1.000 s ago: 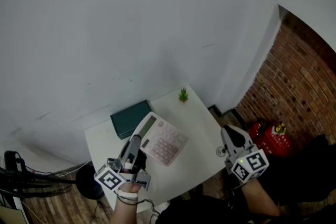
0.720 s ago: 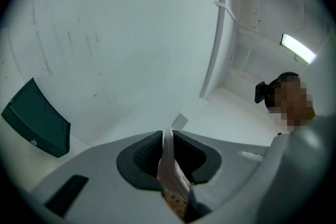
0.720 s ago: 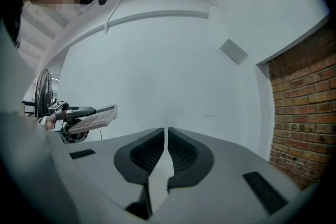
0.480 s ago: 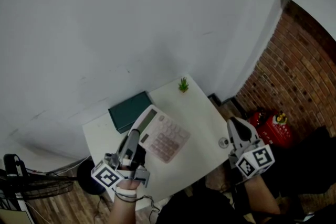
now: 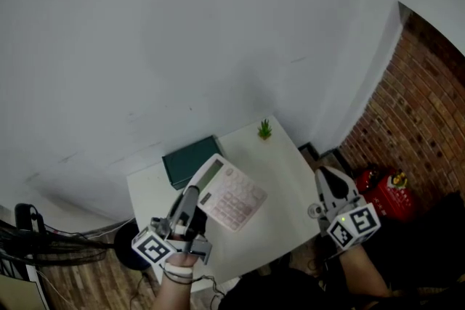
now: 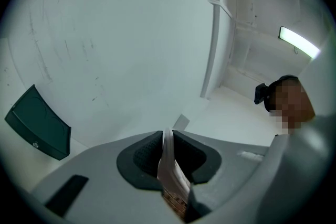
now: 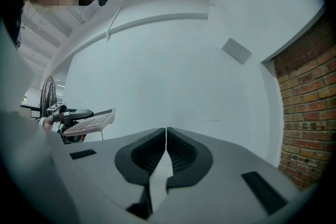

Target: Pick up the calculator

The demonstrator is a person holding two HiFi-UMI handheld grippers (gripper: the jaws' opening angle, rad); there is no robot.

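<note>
Calculator (image 5: 232,198), pinkish-white with a grey display, long axis running 10-to-4 o'clock, display end toward 10, hangs over the surface (image 5: 285,165), clamped in my left tongs (image 5: 192,194); my right tongs (image 5: 327,179) are closed, empty.

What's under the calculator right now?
The white table shows around the calculator, held by the left gripper; a green case lies just beyond. The patch directly beneath is covered.
</note>
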